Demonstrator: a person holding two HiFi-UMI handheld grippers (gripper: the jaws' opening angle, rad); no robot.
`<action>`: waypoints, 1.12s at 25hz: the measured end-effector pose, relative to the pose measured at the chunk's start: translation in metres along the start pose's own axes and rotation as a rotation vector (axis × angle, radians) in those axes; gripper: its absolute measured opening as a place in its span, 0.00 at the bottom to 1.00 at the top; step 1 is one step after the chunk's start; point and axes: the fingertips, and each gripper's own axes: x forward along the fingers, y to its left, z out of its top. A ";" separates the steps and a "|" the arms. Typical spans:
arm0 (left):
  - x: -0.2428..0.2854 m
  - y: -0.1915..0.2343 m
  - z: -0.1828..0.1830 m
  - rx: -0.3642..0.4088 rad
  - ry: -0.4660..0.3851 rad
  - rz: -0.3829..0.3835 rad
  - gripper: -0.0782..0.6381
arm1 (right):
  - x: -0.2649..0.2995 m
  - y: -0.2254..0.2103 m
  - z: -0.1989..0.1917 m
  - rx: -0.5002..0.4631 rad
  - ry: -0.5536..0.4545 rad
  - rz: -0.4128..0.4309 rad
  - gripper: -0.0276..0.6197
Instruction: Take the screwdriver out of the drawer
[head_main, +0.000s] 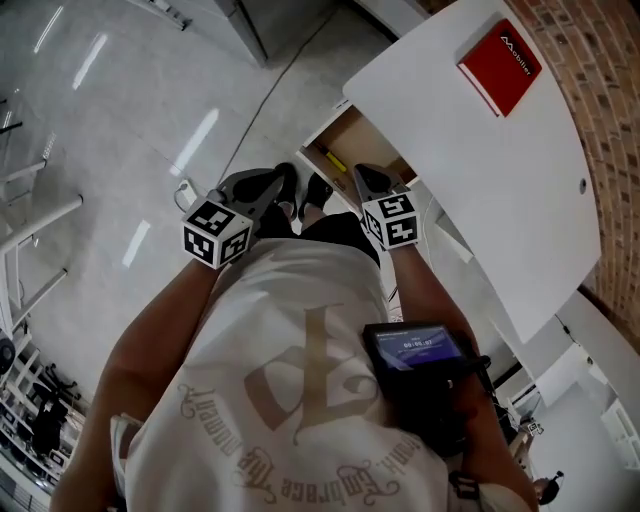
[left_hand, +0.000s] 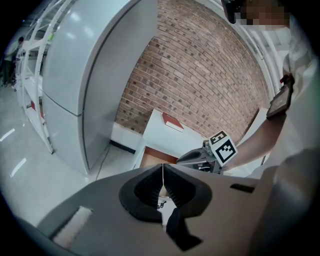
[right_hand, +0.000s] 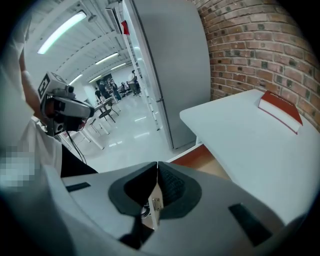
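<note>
Left gripper (head_main: 286, 181) and right gripper (head_main: 360, 177) tilt downward.

A white tabletop (head_main: 470, 180) carried one red book (head_main: 499, 68) near its edge along the brick wall (head_main: 600, 110). Under the opposite edge, a wooden drawer (head_main: 365, 140) stood open.

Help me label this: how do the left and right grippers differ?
The right gripper hangs at the open drawer; the left gripper hangs beside it, over the floor. The right forearm carries a strapped phone; the left carries none. Both are shut and empty.
</note>
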 end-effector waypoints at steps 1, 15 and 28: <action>0.000 -0.001 -0.003 -0.005 0.002 0.009 0.12 | 0.003 0.000 -0.005 -0.010 0.013 0.009 0.05; -0.005 -0.010 -0.054 -0.085 0.005 0.140 0.12 | 0.047 -0.001 -0.064 -0.144 0.152 0.136 0.05; -0.002 -0.013 -0.086 -0.172 -0.023 0.227 0.12 | 0.087 -0.013 -0.083 -0.185 0.203 0.173 0.05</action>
